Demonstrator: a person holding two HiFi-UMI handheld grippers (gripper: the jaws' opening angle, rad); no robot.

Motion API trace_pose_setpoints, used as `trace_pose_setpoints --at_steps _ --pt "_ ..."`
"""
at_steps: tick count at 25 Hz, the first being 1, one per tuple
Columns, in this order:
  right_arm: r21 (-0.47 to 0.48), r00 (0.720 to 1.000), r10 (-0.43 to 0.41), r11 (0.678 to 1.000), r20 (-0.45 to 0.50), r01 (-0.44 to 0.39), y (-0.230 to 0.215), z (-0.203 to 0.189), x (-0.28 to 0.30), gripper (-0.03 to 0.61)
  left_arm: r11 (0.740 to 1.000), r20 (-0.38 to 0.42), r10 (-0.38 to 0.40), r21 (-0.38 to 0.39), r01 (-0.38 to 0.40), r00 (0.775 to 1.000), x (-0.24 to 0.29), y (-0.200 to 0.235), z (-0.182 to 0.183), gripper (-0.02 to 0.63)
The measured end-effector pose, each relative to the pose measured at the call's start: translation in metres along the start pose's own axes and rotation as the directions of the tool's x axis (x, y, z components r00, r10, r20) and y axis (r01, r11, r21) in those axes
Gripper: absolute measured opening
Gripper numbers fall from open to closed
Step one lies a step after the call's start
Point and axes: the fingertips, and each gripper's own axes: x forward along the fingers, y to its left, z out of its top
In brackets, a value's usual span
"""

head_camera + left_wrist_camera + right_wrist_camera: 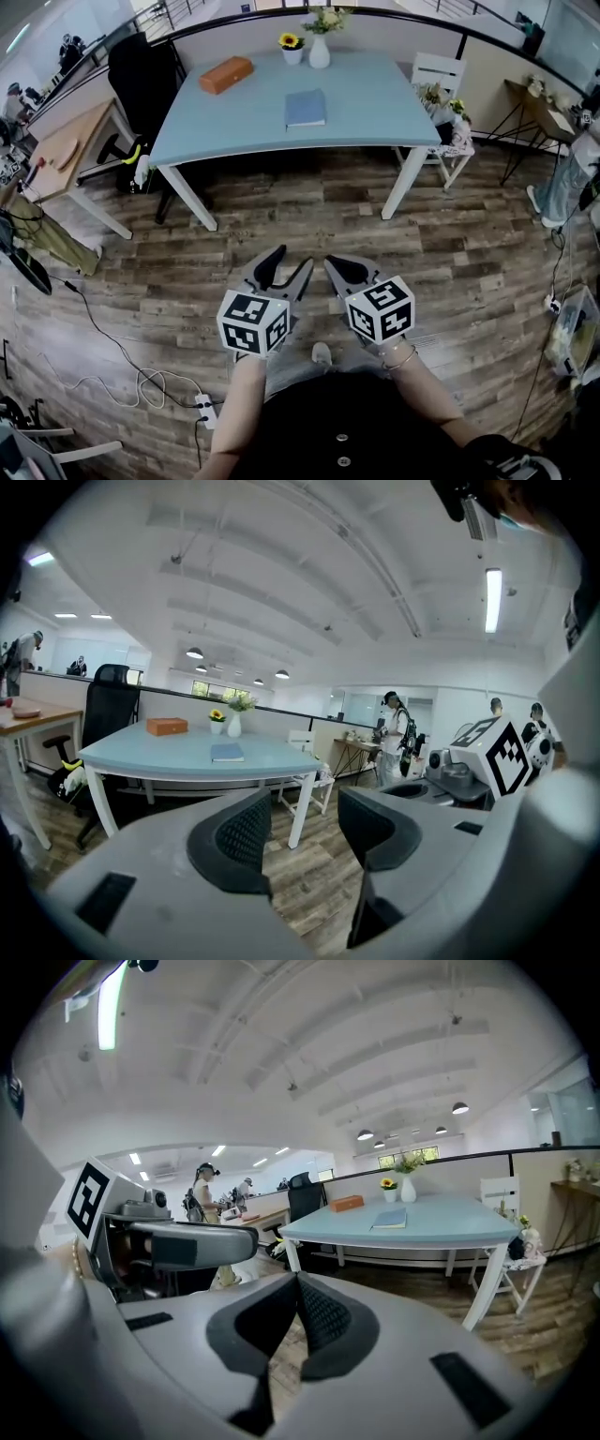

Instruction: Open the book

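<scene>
A closed blue book [306,107] lies flat on the light blue table [375,108], far ahead of both grippers. It also shows as a small blue book [227,752] in the left gripper view and as the blue book [390,1219] in the right gripper view. My left gripper [292,260] is held low over the wooden floor, well short of the table, its jaws apart and empty [305,832]. Beside it my right gripper [333,265] has its jaws closed together with nothing between them [295,1283].
On the table stand an orange box [226,74], a sunflower pot [292,47] and a white vase [319,49]. A black office chair [141,75] is at its left, a white chair [442,80] at its right. A power strip [202,409] with cables lies on the floor.
</scene>
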Motion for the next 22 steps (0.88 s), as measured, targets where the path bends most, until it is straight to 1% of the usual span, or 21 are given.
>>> trace_pose_setpoints --at_steps 3,4,8,12,15,22 --pt "-0.005 1.000 -0.005 1.000 -0.004 0.005 -0.008 0.002 0.004 0.002 0.999 -0.018 0.008 0.031 -0.008 1.000 0.008 0.004 0.003 0.219" --pt "-0.012 1.000 -0.010 1.000 -0.004 0.010 -0.011 0.004 0.005 0.002 1.000 -0.015 0.003 0.028 -0.002 1.000 0.011 0.004 0.004 0.219" --pt "-0.016 1.000 -0.021 1.000 0.013 0.021 -0.021 0.015 0.011 0.002 0.999 -0.006 -0.026 -0.026 0.026 1.000 0.022 0.007 0.009 0.219" --pt "0.010 0.999 -0.027 1.000 0.028 0.027 -0.029 0.020 0.020 0.002 0.998 -0.002 -0.030 -0.047 0.030 1.000 0.029 0.017 0.012 0.219" --pt "0.010 0.999 -0.040 0.999 0.030 0.039 -0.037 0.025 0.028 0.002 0.997 0.004 -0.033 -0.063 0.033 0.999 0.038 0.031 0.016 0.219" --pt "0.023 0.996 -0.082 0.996 0.044 0.081 -0.067 0.040 0.053 0.002 0.995 0.021 -0.088 -0.034 0.089 0.996 0.072 0.050 0.037 0.219"
